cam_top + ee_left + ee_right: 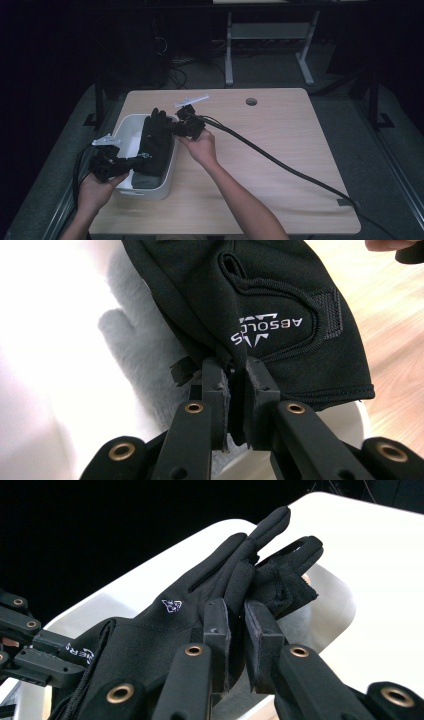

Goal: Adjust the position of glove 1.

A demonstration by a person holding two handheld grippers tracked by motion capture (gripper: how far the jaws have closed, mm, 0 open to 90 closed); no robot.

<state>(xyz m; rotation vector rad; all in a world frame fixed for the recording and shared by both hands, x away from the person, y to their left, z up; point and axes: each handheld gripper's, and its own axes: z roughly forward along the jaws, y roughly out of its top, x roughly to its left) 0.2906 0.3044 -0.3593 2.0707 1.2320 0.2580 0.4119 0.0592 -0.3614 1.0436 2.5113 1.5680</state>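
Black glove [156, 141] stretched above white tub [128, 131], left side of worktop [280, 150]. Left tongs [134, 163] pinch its cuff, near end; right tongs [175, 126] pinch its fingers, far end.

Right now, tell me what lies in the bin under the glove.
Under the black glove, a grey fuzzy cloth lies in the white bin. The glove covers the rest of it.

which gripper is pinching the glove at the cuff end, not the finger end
The left gripper: its jaws clamp the black glove at the cuff edge, by the printed logo. The right gripper pinches it near the fingers, over the white bin.
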